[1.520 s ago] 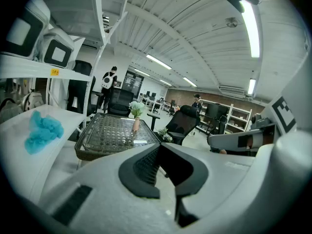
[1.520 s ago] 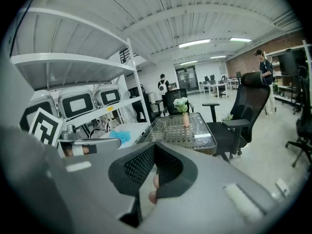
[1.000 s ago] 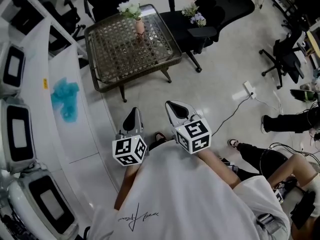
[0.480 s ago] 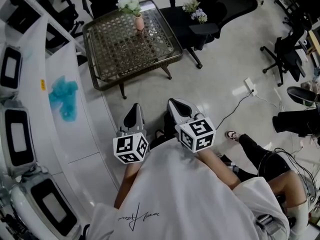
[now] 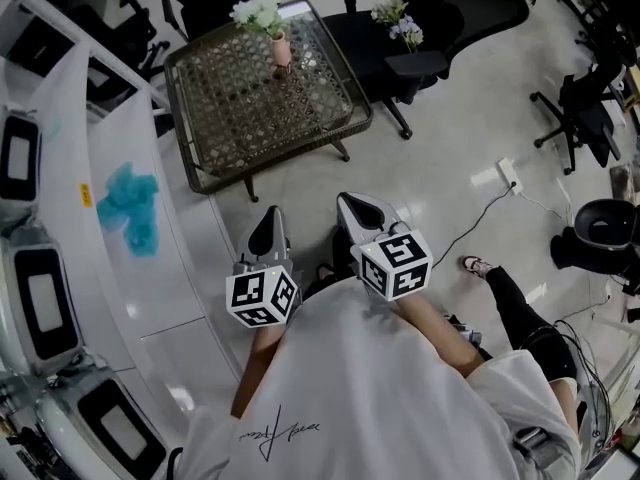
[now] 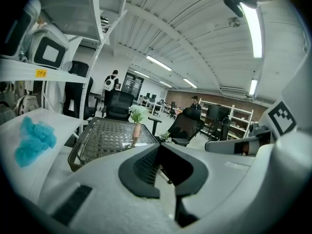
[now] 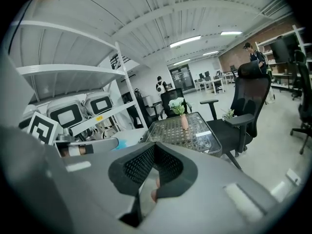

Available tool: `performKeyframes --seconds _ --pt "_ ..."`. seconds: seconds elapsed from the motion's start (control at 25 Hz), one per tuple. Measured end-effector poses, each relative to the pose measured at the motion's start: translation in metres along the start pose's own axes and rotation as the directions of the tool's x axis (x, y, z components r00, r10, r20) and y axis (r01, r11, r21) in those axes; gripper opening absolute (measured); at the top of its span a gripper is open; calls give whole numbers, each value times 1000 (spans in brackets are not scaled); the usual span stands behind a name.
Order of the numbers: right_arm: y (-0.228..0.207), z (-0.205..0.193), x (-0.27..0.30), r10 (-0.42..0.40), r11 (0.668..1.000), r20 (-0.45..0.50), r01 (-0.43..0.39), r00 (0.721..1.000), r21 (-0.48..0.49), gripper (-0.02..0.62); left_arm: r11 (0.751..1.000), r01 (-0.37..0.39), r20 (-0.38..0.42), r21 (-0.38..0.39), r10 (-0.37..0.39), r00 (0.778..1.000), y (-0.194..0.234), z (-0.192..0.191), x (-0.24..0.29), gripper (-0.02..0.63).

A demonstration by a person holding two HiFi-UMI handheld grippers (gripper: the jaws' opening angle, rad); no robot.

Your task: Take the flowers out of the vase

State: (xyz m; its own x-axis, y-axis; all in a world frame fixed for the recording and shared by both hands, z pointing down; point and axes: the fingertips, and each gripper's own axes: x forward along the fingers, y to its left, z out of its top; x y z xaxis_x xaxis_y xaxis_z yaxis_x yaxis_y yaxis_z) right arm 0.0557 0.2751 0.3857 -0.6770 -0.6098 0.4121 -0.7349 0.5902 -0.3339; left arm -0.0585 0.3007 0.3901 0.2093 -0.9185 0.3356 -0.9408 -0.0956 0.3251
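Observation:
A small pink vase (image 5: 281, 50) with white flowers (image 5: 258, 12) stands on the far side of a low wicker table (image 5: 212, 164). The vase (image 6: 137, 129) and its flowers (image 6: 137, 114) also show far ahead in the left gripper view. In the right gripper view the vase (image 7: 185, 122) and flowers (image 7: 177, 104) stand on the table (image 7: 212, 149). My left gripper (image 5: 268, 214) and right gripper (image 5: 346, 204) hang side by side over the floor, well short of the table. Both are shut and hold nothing.
A black office chair (image 5: 420, 63) beside the table carries a second small bunch of flowers (image 5: 398, 22). White shelving with a teal cloth (image 5: 130, 210) runs along the left. A power strip (image 5: 508, 173) with its cable lies on the floor, and a seated person's leg (image 5: 512, 303) is at the right.
Both grippers have edged forward toward the table with me, still shut. The seated person at the right has shifted their legs.

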Motion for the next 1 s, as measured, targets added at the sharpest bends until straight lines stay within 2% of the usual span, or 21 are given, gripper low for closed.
performKeyframes --seconds 0.28,0.6,1.0 --pt "-26 18 30 -1 1000 -16 2 1000 18 6 1000 -12 -34 24 13 999 6 8 41 3" --pt "-46 35 64 29 999 -45 -28 999 33 6 999 -32 -65 15 33 997 15 20 78 3" --pt "-81 60 88 55 998 -49 -54 997 35 6 998 -54 -65 17 55 996 10 36 122 3"
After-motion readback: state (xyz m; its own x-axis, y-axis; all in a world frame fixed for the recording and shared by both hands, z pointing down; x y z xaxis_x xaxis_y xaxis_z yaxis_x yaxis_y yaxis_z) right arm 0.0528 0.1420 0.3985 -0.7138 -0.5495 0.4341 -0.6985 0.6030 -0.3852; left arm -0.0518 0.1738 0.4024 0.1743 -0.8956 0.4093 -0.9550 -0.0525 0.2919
